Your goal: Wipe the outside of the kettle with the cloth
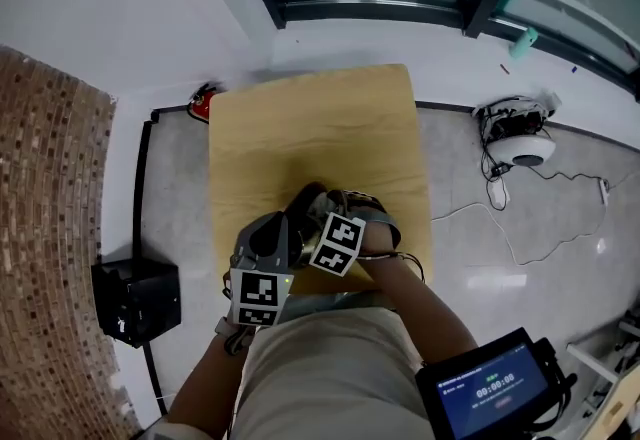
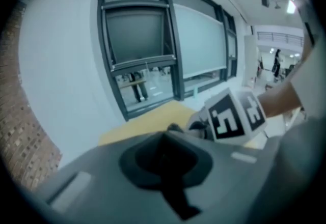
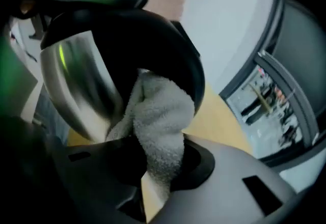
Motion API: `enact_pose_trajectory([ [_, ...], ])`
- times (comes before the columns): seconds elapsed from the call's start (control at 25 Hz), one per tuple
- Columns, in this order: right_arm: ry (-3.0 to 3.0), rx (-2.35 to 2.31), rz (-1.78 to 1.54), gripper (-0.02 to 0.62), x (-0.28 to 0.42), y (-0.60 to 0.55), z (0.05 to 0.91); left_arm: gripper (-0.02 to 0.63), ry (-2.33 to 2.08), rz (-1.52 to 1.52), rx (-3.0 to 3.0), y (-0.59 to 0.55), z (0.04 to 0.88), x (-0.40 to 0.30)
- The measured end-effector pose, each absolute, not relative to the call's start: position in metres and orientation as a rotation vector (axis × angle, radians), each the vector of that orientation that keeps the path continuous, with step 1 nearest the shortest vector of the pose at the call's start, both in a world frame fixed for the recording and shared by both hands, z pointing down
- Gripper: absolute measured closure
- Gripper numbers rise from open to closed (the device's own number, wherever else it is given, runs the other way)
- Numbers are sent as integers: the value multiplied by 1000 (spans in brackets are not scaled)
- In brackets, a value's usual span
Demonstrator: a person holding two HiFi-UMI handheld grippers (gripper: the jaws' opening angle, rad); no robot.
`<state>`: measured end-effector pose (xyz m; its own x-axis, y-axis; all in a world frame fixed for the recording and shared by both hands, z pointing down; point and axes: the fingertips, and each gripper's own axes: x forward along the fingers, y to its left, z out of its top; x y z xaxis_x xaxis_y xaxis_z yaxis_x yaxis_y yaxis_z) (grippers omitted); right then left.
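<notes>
Right gripper (image 3: 153, 169) is clamped on the cloth (image 3: 163, 116). A fat wad of grey terry sticks out past the jaws, and it's pushed against the kettle (image 3: 76, 80) right where the shiny steel wall meets the black part. Makes sense to me: bunching it up gives a soft pad to rub with, so the gripper itself stays off the metal.

The kettle lies tilted across my right gripper view, not upright. I'd guess that's to bring its side round to the cloth.

Left gripper (image 2: 165, 159) is close beside the right one, over the near end of the desk (image 1: 320, 118). Its own view only shows a dark hollow where the jaws are, with the right gripper's marker cube (image 2: 232, 116) just beyond. So I can't tell if it's shut on anything, but my guess is it's steadying the kettle from the top.

Wiping looks underway, and probably most of the outside is left to do.
</notes>
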<state>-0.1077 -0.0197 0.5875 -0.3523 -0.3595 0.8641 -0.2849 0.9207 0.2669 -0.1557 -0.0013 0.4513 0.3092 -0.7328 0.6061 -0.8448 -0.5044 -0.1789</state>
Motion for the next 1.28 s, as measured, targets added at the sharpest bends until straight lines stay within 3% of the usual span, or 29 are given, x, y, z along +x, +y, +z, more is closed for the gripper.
enact_pose_trajectory([
  [0.12,-1985,532,-263,508,-119,-27,557,620,-1452,948,2381,-4,451,-158],
  [0.32,-1752,325,-220,508,-100,-12,630,617,-1400,913,2389,-5,450,-159],
  [0.48,-1945,528,-298,508,-120,-22,565,618,-1438,924,2388,-4,450,-160],
  [0.64,-1873,434,-188,508,-108,-9,626,618,-1433,928,2382,-4,450,-162],
  [0.76,-2117,622,-119,509,-110,3,552,618,-1428,918,2384,-5,449,-160],
  [0.84,-2397,828,122,511,-114,8,507,618,-1436,926,2388,-5,449,-160],
  [1.04,-2274,907,653,515,-98,-8,591,618,-1440,928,2390,-5,450,-160],
  [1.2,-2777,963,421,515,-129,14,453,618,-1437,926,2382,-5,452,-161],
  [1.28,-2768,1111,503,515,-120,13,485,617,-1440,925,2377,-4,452,-161],
])
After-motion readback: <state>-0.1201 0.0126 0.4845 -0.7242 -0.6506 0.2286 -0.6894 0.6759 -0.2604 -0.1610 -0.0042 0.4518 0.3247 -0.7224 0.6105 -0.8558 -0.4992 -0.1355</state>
